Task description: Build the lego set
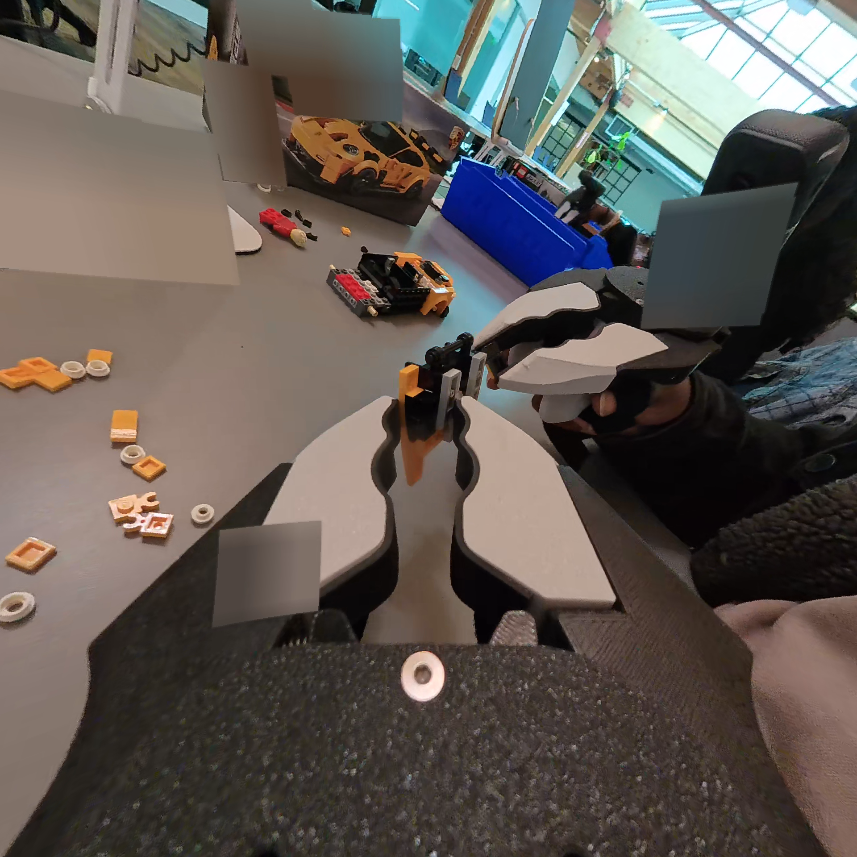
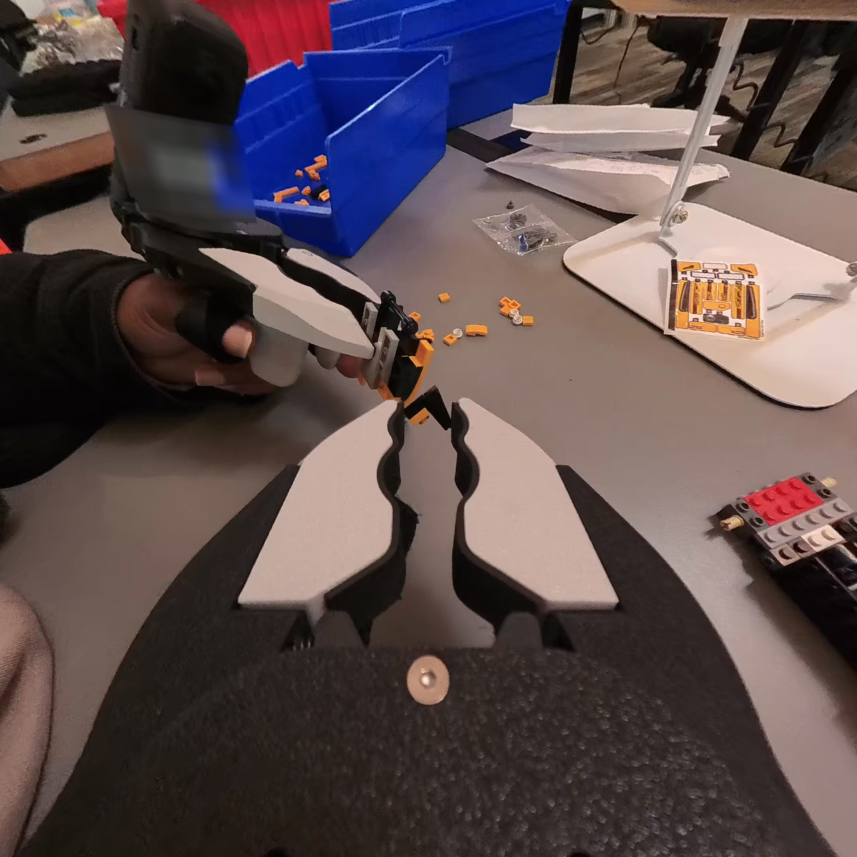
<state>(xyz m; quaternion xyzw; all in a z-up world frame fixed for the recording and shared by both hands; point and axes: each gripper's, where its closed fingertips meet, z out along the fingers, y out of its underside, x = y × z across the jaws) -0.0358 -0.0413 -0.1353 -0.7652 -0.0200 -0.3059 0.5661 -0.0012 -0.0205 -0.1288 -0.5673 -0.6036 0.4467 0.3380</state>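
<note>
Two claws meet over a small brick piece
Left claw (image 1: 424, 408) pinches the orange-black piece (image 1: 426, 408); right claw (image 2: 426, 408) pinches its tip

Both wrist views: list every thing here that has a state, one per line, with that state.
left gripper: jaws shut on the sub-assembly, held aloft.
right gripper: jaws seemingly shut on a black-and-orange piece, right at the sub-assembly.
partly built car: unfinished, no gripper on it.
blue bin: open, a few orange pieces inside.
sticker sheet: lying flat on the white stand base.
</note>
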